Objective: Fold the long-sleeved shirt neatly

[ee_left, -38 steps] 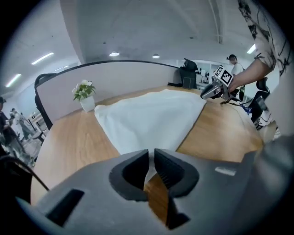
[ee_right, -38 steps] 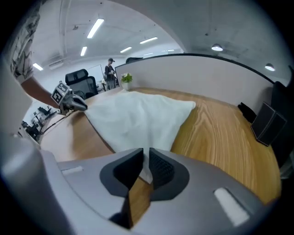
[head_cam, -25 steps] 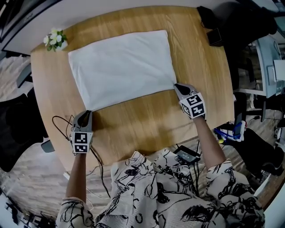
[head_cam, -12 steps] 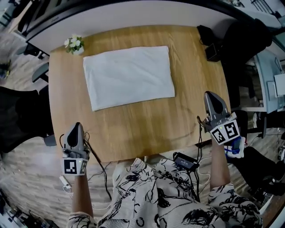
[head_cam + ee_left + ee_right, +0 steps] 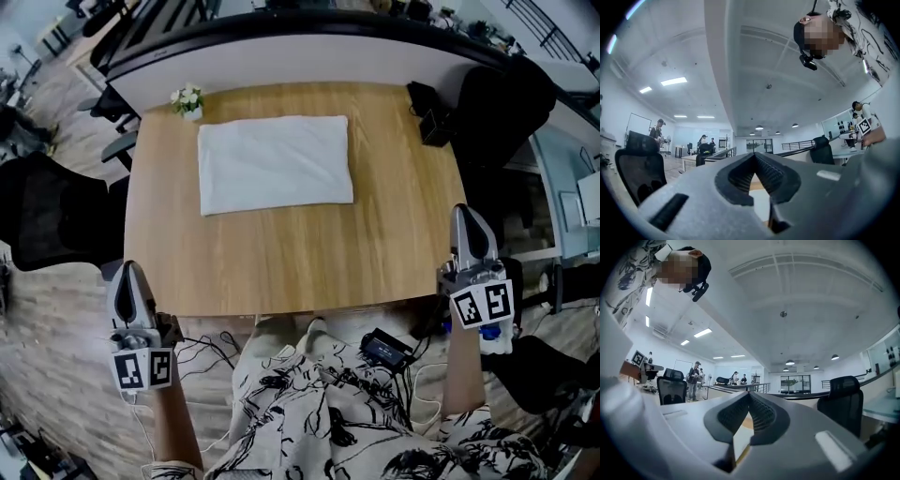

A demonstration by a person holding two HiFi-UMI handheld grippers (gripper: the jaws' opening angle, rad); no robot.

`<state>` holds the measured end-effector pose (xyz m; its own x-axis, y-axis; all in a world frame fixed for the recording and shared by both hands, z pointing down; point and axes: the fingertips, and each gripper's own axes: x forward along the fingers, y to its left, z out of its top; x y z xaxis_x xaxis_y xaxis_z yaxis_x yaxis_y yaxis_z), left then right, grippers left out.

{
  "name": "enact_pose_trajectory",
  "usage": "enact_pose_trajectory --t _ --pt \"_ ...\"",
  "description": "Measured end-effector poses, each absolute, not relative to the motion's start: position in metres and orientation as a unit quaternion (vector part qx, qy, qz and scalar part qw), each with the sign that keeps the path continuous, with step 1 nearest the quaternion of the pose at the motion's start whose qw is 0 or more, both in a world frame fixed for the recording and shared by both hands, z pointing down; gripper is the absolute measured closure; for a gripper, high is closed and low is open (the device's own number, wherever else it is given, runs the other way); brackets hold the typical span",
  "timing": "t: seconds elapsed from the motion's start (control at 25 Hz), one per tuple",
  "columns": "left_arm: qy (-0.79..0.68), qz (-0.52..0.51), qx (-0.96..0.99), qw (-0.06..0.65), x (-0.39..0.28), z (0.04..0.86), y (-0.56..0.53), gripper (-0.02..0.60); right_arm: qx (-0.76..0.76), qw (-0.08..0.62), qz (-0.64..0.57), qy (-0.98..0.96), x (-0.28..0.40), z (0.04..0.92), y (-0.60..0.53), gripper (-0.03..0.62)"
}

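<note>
Shirt (image 5: 275, 164) now clear of claws (image 5: 128, 270) (image 5: 466, 214)

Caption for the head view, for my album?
Folded shirt on table; left gripper and right gripper, shut, empty, beside its near corners.

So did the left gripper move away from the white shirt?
Yes. The left gripper was at the shirt's near corner; now it is back past the table's near edge, off the tabletop.

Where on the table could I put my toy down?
The table's whole near half, between the folded shirt and the edge by the person, is bare wood. A bare strip also runs right of the shirt, below the black object. The far left corner is tight: flowers stand close to the shirt.
</note>
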<state>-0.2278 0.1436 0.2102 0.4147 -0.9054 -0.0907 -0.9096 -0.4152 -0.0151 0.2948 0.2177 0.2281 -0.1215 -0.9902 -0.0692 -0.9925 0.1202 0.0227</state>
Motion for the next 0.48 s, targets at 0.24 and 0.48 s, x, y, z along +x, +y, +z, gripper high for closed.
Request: enact_pose_trajectory --t 0.24,0.48 --pt "0.576 -0.003 -0.816 0.043 -0.248 0.202 0.203 0.577 -0.673 0.034 0.02 0.738 0.298 0.222 0.269 0.582" --pt "0.572 -0.013 -0.82 0.032 -0.274 0.2 0.23 0.577 -0.69 0.03 0.012 0.723 0.294 0.22 0.327 0.583"
